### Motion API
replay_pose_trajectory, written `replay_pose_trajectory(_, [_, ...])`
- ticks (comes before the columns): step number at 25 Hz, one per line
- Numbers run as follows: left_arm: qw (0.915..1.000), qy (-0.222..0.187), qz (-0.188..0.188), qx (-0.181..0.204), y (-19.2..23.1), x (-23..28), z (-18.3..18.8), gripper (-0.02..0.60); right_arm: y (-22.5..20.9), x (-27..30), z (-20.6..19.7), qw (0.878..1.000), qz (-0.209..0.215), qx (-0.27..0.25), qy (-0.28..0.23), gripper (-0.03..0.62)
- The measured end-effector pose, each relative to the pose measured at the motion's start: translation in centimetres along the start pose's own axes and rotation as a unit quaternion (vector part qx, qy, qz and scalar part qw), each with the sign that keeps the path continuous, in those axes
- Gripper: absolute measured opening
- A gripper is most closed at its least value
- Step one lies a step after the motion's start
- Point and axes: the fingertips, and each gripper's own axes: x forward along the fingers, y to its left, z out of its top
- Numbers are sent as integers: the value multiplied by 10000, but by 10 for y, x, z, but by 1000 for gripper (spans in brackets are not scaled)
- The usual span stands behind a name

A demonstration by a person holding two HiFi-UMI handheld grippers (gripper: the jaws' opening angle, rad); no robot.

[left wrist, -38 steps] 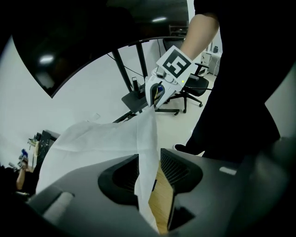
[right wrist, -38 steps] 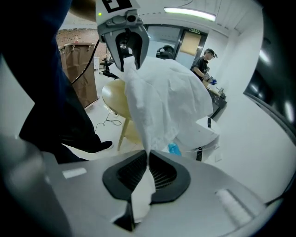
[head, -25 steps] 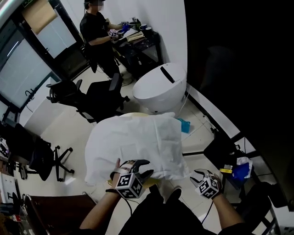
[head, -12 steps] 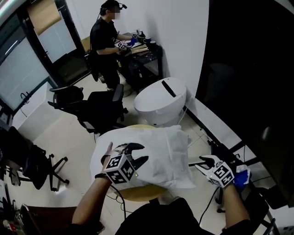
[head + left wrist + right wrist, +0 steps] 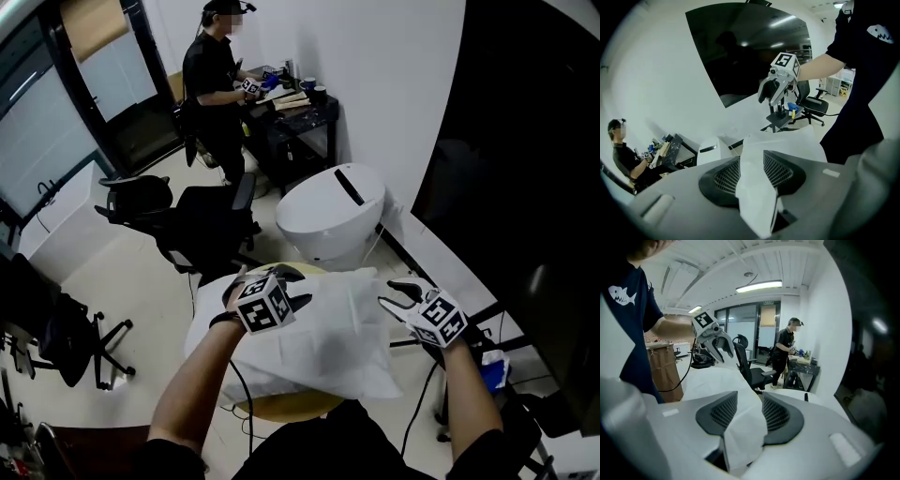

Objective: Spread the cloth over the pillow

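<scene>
A white cloth (image 5: 328, 337) lies bulging over a pillow on a round yellowish table (image 5: 281, 406). The pillow itself is hidden beneath it. My left gripper (image 5: 272, 281) holds the cloth's far left corner, and my right gripper (image 5: 394, 302) holds its far right corner. In the left gripper view a fold of cloth (image 5: 757, 187) is pinched between the mesh pads, and the right gripper (image 5: 776, 89) hangs across from it. The right gripper view shows the cloth (image 5: 743, 427) clamped the same way, with the left gripper (image 5: 712, 338) opposite.
A white rounded bin with a slot (image 5: 333, 211) stands just beyond the table. Black office chairs (image 5: 206, 220) are at the left. A person (image 5: 217, 80) works at a dark desk (image 5: 295, 108) at the back. A black panel lines the right wall, with blue items (image 5: 492, 367) below.
Both grippers have lifted and moved away from my body, from the cloth's near edge to its far side, carrying the cloth corners with them. The head view tilted up.
</scene>
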Motion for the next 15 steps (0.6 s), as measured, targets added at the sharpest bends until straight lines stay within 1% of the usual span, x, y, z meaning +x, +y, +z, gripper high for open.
replay_pose_trajectory(4, [9989, 153, -398, -205, 23, 44, -12, 144, -16, 35, 8, 9991, 405, -12, 91, 175])
replay_pose_trajectory(7, [9951, 313, -869, -356, 32, 80, -25, 144, -22, 65, 1, 9959, 873, 4, 218, 174])
replay_pose_trajectory(9, [9907, 352, -1223, -491, 35, 99, -35, 141, -26, 85, -10, 9919, 1214, 37, 369, 173])
replay_pose_trajectory(11, [9856, 510, -1506, -582, 37, 114, -49, 137, -32, 102, -24, 9871, 1488, 106, 576, 173])
replay_pose_trajectory(13, [9788, 710, -1792, -700, 36, 125, -64, 137, -37, 116, -42, 9812, 1751, 190, 790, 173])
replay_pose_trajectory(15, [9719, 795, -2022, -910, 35, 133, -75, 137, -40, 127, -60, 9743, 2003, 301, 986, 173])
